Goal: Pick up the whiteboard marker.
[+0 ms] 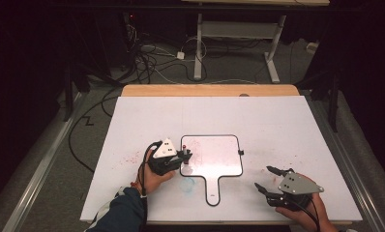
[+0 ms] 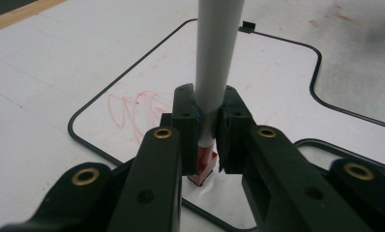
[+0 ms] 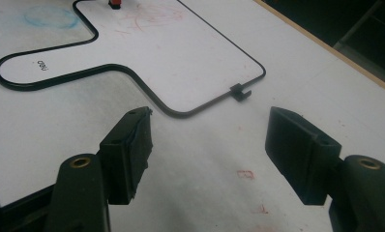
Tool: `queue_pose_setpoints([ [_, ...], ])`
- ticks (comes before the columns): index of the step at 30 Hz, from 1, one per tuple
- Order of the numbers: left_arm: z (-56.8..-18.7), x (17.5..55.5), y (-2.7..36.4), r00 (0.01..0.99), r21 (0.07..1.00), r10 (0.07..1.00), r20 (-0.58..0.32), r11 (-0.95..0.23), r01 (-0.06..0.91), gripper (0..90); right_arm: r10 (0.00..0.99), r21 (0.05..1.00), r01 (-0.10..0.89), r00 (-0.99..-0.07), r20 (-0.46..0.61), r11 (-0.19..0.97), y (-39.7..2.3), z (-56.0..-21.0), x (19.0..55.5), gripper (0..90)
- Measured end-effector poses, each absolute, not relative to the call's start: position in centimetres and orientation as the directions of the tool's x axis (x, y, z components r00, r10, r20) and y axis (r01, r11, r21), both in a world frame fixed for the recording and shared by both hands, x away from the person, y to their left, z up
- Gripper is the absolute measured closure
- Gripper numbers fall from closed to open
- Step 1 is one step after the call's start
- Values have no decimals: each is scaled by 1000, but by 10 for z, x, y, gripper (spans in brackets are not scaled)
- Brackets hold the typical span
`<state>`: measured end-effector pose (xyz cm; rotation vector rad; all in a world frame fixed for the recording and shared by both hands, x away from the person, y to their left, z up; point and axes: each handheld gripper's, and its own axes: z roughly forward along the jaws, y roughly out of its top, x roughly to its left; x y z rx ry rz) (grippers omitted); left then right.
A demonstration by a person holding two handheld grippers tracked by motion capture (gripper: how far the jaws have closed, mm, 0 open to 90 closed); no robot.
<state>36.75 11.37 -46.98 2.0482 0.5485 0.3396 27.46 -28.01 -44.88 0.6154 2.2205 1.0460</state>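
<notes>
A small whiteboard (image 1: 214, 157) with a black rim and a short handle lies on the white table. My left gripper (image 1: 185, 158) is shut on a grey marker (image 1: 185, 149) at the board's left edge. In the left gripper view the marker (image 2: 217, 53) stands upright between the pads (image 2: 186, 121), its red end (image 2: 202, 166) down on the whiteboard (image 2: 277, 72). Faint red scribbles (image 2: 132, 108) mark the board beside it. My right gripper (image 1: 262, 177) rests open near the table's front right, to the right of the handle. In the right gripper view my right gripper (image 3: 210, 140) holds nothing, and the whiteboard (image 3: 181, 58) lies ahead.
A blue smudge (image 1: 188, 184) stains the table left of the board's handle. Small red marks (image 3: 246, 174) dot the table near the right gripper. The table's wooden far edge (image 1: 210, 90) shows at the back. Cables (image 1: 147, 58) and a desk frame (image 1: 239, 43) are on the floor beyond.
</notes>
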Motion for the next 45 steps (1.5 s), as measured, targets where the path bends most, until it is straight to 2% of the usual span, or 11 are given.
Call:
queue_pose_setpoints([
  [6,-469,348,116,889,855,457,23,-470,220,787,627,797,157,-712,-318,583,-281,-449,274,344],
  [13,-470,343,119,891,856,454,20,-468,219,787,617,792,153,-719,-321,591,-278,-450,273,344],
  [24,-468,373,86,903,858,429,34,-476,194,787,609,791,151,-726,-319,593,-277,-451,276,344],
  [28,-468,375,74,909,861,416,24,-470,192,787,613,790,158,-724,-316,593,-278,-452,276,344],
  [33,-468,364,57,939,863,342,21,-481,155,787,613,791,155,-723,-318,592,-279,-451,274,344],
  [36,-468,364,54,944,861,329,32,-489,142,787,613,788,159,-724,-316,595,-279,-452,275,344],
  [39,-468,369,61,927,857,370,61,-495,141,787,610,785,154,-723,-324,600,-278,-452,274,344],
  [45,-469,377,79,901,858,430,58,-483,175,787,610,784,154,-722,-326,602,-279,-452,274,345],
])
